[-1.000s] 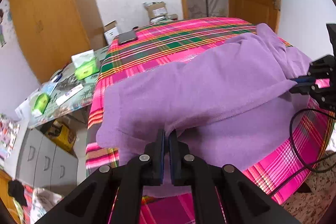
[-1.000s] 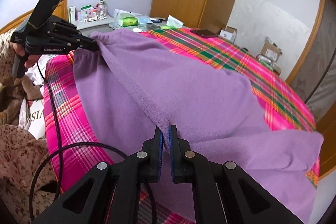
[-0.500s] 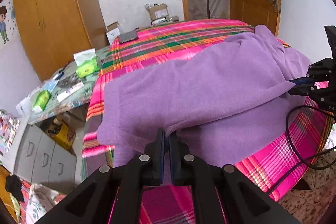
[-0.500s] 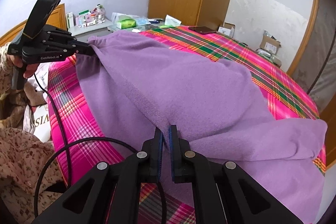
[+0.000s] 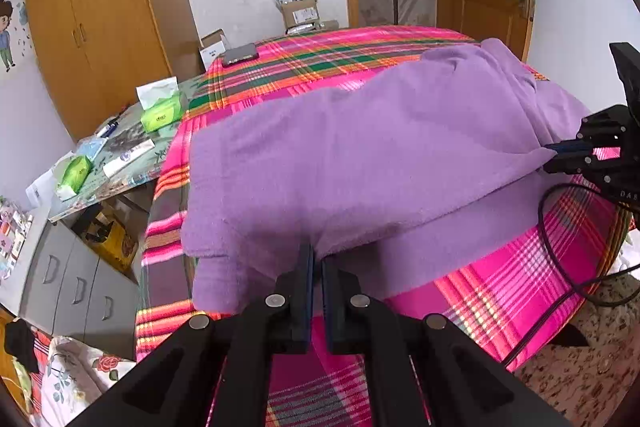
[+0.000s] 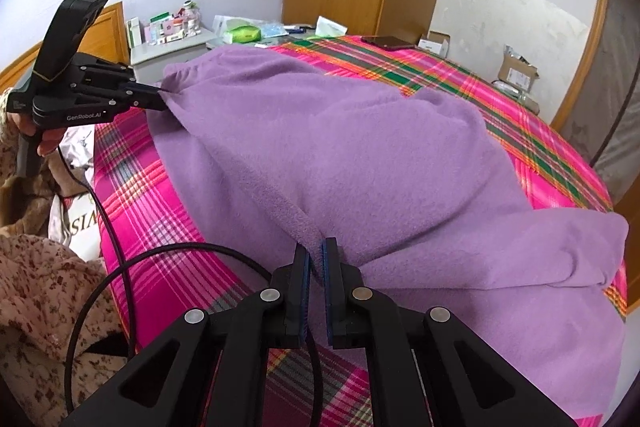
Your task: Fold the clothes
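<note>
Little has shifted since the earlier frames: both grippers stay clamped on the same hem, and only the fold line has crept slightly across the bed.

Left wrist view, left to right. At the left edge, a glass-topped side table [image 5: 120, 163] carries green tissue packs [image 5: 160, 111]; their print is too small to read. At lower centre, the left gripper [image 5: 315, 259] has its jaws nearly together, pinching the near edge of the purple fleece garment [image 5: 360, 147]. The garment lies across the pink, green and orange plaid bedspread [image 5: 520, 279], its upper layer doubled over a lower one. At the right edge, the right gripper [image 5: 560, 149] pinches the same edge at its far corner; white letters on its body read partly "DAS".

Right wrist view, left to right. At upper left, the left gripper [image 6: 158, 97], held by a hand [image 6: 40, 143], bears the label "GenRobot.AI". A white bag [image 6: 80, 223] below shows "SIA". At lower centre, the right gripper [image 6: 315, 251] is closed narrowly on the fleece edge.

Holding two points of one edge probably keeps it taut and straight, so the layer can be carried over evenly.
</note>
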{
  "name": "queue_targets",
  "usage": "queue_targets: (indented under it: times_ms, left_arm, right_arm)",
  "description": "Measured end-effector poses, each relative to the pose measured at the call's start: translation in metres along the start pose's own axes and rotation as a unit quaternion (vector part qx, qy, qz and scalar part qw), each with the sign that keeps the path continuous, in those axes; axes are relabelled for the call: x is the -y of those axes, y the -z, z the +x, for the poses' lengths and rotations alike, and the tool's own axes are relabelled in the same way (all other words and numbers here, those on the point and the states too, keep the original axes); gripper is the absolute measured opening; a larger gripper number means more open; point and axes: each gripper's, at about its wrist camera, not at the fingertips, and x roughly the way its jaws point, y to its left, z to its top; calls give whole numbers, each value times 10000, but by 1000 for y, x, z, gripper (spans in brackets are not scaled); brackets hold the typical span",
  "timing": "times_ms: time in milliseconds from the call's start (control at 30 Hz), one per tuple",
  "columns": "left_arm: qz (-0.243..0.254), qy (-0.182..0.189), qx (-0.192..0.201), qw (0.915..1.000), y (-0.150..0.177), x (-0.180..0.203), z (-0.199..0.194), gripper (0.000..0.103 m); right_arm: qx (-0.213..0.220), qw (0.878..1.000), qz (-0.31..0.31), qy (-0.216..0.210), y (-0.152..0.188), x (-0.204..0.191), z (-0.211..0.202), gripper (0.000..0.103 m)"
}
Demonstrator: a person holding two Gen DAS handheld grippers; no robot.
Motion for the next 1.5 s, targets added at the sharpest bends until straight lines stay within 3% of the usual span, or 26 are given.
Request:
queue_targets:
  times_ms: [133,233,300,467,733,967,1067,1400,1500]
  left_arm:
    - [-217,135,18,9997,2,-5,-1,9]
    - [-634,467,96,9969,5,-14,-10,12]
    - [-1015,738,125,9920,10,-25,-15,19]
    - [-2183,1429,121,9653,23,-59,-19,33]
    - [-3609,1693,60,9171,14,-105,4,40]
    - [-4119,1710,-146,8949,8,-118,23,38]
    - [-4189,1518,-138,8951,6,-119,21,18]
    - [-4003,1480,534,9028,-3,-107,-29,12]
    - [-3985,1415,493,9048,0,-105,-34,12]
  right_arm:
    - [-54,10000,-42,0,0,-1,2,8]
    - [-87,9999,-61,44,1,-3,3,9]
    - [-79,10000,-21,42,1,-3,3,9]
    - [-60,9999,-21,80,1,-2,2,9]
    - [43,9999,-27,162,-2,-1,-6,7]
    - [117,9997,67,210,-2,2,-12,7]
    - [128,9996,105,219,-2,5,-12,6]
    - [609,9972,64,434,-12,2,-43,5]
    - [775,9960,22,448,-16,3,-58,5]
